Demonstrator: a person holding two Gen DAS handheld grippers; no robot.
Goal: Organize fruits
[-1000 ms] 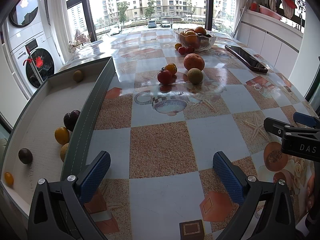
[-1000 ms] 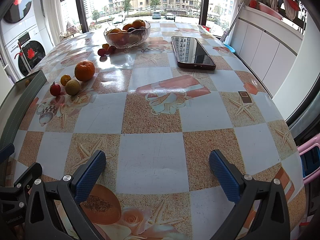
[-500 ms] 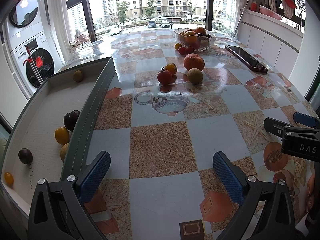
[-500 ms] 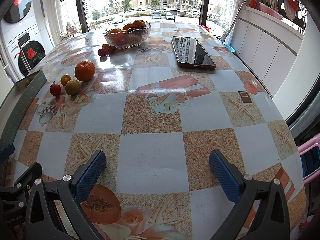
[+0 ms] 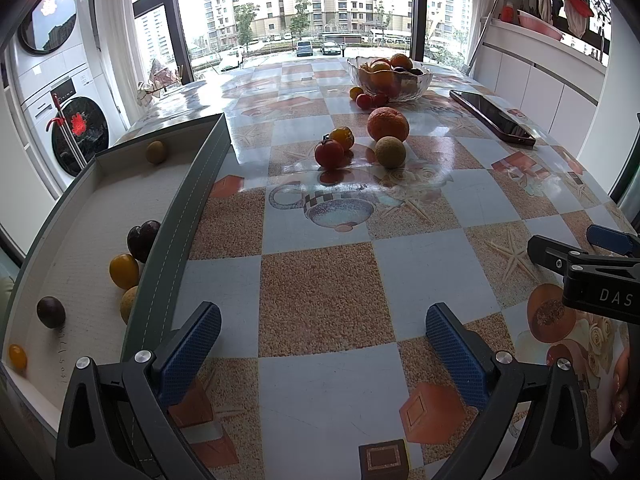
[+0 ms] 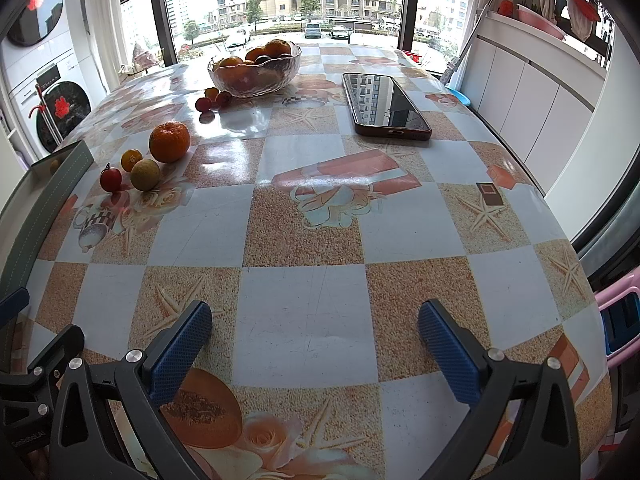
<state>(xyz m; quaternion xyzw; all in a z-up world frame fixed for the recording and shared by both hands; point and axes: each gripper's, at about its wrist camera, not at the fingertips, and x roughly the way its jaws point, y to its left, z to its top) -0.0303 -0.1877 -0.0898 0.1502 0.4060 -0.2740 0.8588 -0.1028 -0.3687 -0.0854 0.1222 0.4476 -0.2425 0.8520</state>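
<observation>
A glossy checkered table (image 6: 304, 332) fills both views, printed with starfish, cups and roses, windows glaring off its far half. Beyond the glass, apartment blocks and parked cars. White cabinets (image 6: 532, 96) run along the right wall, and stacked washing machines (image 5: 60, 92) stand at left.

Left gripper (image 5: 320, 344) hovers low over the table, jaws wide, nothing between them. Right gripper (image 6: 314, 338) does likewise, wide and empty; from the left view it shows only as a black frame at the right edge.

Fruit sits in three places. A tray (image 5: 192, 200) on the table's left holds a few: a dark plum (image 5: 143, 238), a yellow one (image 5: 123, 270) just beside it, a dark ball (image 5: 51, 312) nearer, a tiny orange one (image 5: 17, 356) in the near corner, and a greenish one (image 5: 156, 152) at the far wall. A pale fruit against the tray's near wall is half hidden by the rim. Mid-table, there's a loose cluster: an orange (image 6: 169, 141), a tan round fruit (image 6: 145, 175), a red tomato (image 6: 111, 179) and a small yellow-orange one (image 6: 131, 159). Farther back, a glass bowl (image 6: 256, 76) is heaped with fruit, and small red ones (image 6: 212, 98) lie at its foot; what's inside the bowl is hard to sort. A phone (image 6: 384, 104) lies face up to the right.

The tray's left part is cut off by the frame.
</observation>
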